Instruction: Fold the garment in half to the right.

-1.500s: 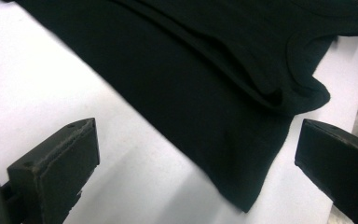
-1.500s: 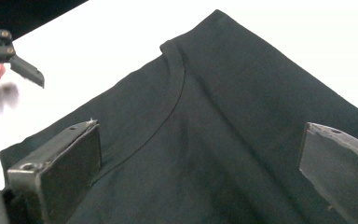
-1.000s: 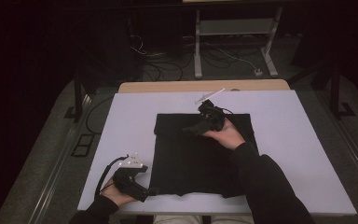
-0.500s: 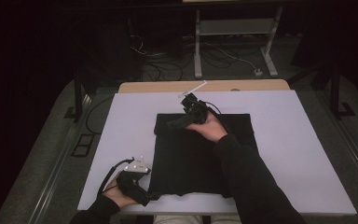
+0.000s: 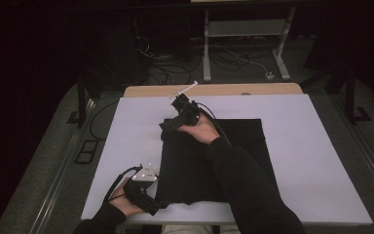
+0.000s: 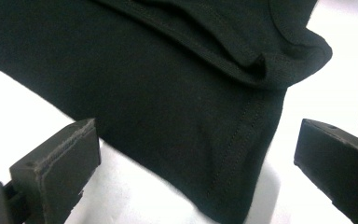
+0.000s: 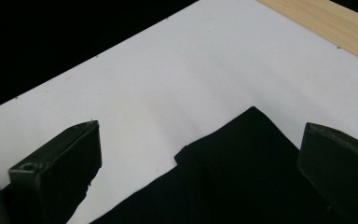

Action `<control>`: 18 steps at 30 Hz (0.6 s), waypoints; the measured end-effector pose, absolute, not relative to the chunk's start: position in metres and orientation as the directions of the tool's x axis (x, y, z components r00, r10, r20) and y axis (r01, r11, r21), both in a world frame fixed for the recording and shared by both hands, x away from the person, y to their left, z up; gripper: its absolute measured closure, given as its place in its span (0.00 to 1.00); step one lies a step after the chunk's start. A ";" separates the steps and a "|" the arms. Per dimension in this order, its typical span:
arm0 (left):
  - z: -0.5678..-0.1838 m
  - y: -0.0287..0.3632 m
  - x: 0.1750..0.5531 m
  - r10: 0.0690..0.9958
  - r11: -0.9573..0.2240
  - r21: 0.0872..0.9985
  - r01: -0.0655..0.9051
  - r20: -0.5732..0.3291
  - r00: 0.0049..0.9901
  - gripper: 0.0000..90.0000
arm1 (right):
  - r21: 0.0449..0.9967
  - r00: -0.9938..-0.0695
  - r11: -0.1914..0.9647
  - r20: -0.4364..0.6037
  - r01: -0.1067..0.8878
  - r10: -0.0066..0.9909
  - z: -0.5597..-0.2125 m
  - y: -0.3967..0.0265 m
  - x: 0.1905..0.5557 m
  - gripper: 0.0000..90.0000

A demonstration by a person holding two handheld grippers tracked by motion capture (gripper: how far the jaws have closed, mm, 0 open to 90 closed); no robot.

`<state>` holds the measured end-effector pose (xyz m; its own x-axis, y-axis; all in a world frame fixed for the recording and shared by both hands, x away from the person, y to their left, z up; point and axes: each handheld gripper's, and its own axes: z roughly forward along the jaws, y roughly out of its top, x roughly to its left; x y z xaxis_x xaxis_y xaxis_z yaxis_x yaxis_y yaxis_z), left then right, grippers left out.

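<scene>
in the left gripper view the jaws of the left gripper [image 6: 196, 172] are spread wide and nothing is held; a hemmed corner of the black garment [image 6: 177, 93] lies between them on the white table cover [image 6: 23, 102], just ahead of the pads, not yet pinched. in the right gripper view the right gripper [image 7: 200, 172] is likewise wide open and empty, with the garment's far corner lying flat between and just beyond its jaws.

in the high view the garment is seen spread in the middle of the table, the left gripper [image 5: 148, 197] at its near left corner and the right gripper [image 5: 175, 122] at its far left corner.

the cloth is judged light, soft and limp, not fragile; it would sag and bunch when lifted. hold is best taken on the stitched hems at the corners, where doubled layers give the pads more to bite.
</scene>
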<state>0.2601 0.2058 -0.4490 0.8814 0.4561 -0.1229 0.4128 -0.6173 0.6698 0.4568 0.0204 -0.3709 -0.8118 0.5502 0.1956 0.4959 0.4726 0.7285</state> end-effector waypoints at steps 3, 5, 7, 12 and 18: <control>-0.449 0.204 0.261 0.447 -0.624 0.670 0.402 -0.115 0.887 0.00 | 0.729 -0.813 0.478 0.183 0.490 0.553 -0.375 0.027 0.460 0.00; -0.449 0.203 0.261 0.444 -0.627 0.671 0.397 -0.111 0.889 0.00 | 0.730 -0.811 0.475 0.184 0.491 0.555 -0.377 0.030 0.462 0.00; -0.449 0.204 0.261 0.443 -0.625 0.675 0.393 -0.107 0.890 0.02 | 0.727 -0.811 0.478 0.186 0.493 0.555 -0.379 0.032 0.465 0.00; -0.448 0.204 0.262 0.442 -0.625 0.679 0.386 -0.100 0.891 0.06 | 0.718 -0.806 0.484 0.181 0.500 0.563 -0.383 0.038 0.474 0.00; -0.448 0.204 0.261 0.436 -0.629 0.679 0.379 -0.096 0.895 0.08 | 0.712 -0.795 0.479 0.185 0.514 0.578 -0.392 0.042 0.484 0.00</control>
<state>0.2614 0.2039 -0.4483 0.8950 0.4358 -0.0955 0.3788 -0.6293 0.6786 0.4838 0.0424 -0.3920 -0.7948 0.5779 0.1854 0.5142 0.4789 0.7115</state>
